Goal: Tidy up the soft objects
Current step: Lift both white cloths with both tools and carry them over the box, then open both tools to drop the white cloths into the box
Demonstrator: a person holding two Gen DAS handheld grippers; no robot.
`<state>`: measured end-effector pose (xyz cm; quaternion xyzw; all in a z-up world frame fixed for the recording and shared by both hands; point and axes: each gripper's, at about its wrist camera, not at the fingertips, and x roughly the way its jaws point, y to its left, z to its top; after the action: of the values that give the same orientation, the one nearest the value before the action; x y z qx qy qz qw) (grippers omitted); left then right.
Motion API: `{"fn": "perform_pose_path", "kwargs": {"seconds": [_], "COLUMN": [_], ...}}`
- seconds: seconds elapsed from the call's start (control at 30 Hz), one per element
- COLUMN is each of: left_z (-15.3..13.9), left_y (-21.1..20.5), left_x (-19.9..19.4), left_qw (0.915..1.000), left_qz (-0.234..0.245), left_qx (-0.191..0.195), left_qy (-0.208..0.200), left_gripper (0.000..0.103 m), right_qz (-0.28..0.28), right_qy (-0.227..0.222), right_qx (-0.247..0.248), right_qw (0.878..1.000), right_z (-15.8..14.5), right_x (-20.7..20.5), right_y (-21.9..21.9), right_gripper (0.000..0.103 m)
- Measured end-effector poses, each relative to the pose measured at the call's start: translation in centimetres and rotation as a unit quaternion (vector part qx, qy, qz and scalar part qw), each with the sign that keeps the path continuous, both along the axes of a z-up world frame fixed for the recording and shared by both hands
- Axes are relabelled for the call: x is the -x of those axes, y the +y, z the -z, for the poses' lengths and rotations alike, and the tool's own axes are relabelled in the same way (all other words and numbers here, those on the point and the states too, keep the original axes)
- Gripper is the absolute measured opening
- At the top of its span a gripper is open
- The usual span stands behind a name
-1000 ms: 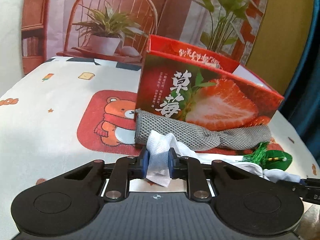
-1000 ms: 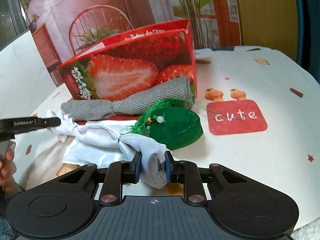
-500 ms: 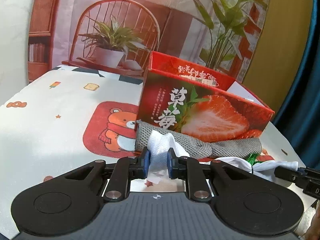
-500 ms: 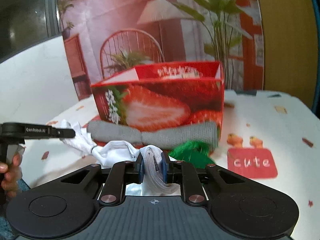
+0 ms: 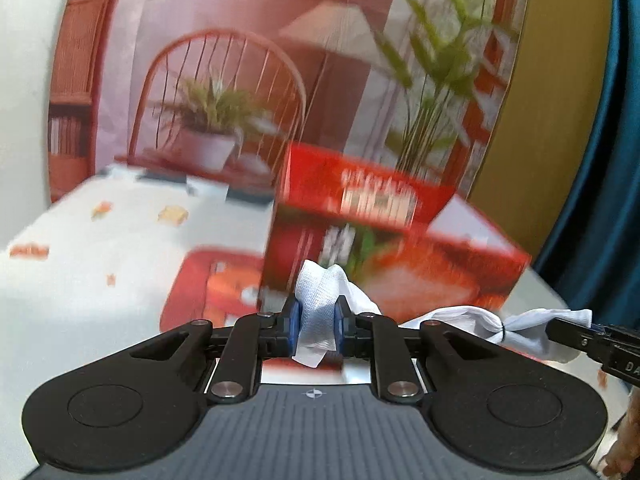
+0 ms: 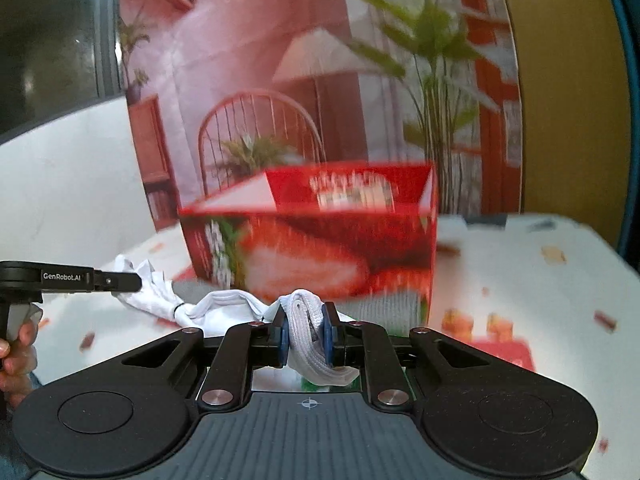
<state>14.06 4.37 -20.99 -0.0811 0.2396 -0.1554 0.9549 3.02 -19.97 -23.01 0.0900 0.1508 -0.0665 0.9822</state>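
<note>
Black ribbed gripper bodies — blue-padded fingers (image 5: 295, 322), silver screws, white "GenRobot.AI" lettering.

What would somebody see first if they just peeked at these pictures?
Probably the white cloth, stretched between the two grippers: the left gripper pinches one end and the right gripper pinches the other. Right behind it stands a big red box with a strawberry picture, open at the top, on a white tablecloth with little cartoon prints.
</note>
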Motion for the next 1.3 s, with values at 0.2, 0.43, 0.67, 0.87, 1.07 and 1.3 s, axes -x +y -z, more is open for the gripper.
{"fn": "perform_pose_path", "kwargs": {"seconds": [0.2,0.43,0.67,0.87,1.07,1.3], "left_z": [-4.6,-7.6,-7.0,-5.1,-4.3,-3.1], "left_y": [-1.5,-3.9,-5.1,-5.6,-7.1,-8.5], "left_x": [-1.3,-5.1,-10.3,-13.0,-14.7,-16.2], "left_qw": [0.9983,0.9966,0.9983,0.9965,0.9944,0.9871], "left_qz": [0.013,0.013,0.022,0.019,0.013,0.014], "left_qx": [-0.002,-0.020,-0.053,-0.074,-0.096,-0.154], "left_qy": [-0.057,-0.078,-0.007,0.034,0.041,0.044], "left_gripper": [0.018,0.018,0.018,0.018,0.018,0.018], "right_qz": [-0.004,0.009,0.020,0.011,0.031,0.042], "right_qy": [-0.056,-0.076,-0.041,0.018,0.047,0.070], "right_qx": [0.023,0.043,0.036,0.017,-0.016,-0.029], "right_qw": [0.998,0.996,0.998,1.000,0.998,0.996], "right_z": [-4.8,-8.5,-8.9,-7.7,-6.2,-5.1], "right_x": [-1.7,-5.6,-9.8,-12.5,-14.8,-16.2], "right_y": [-1.0,-3.5,-6.2,-7.9,-9.2,-9.0], "right_gripper": [0.015,0.014,0.014,0.014,0.014,0.014]}}
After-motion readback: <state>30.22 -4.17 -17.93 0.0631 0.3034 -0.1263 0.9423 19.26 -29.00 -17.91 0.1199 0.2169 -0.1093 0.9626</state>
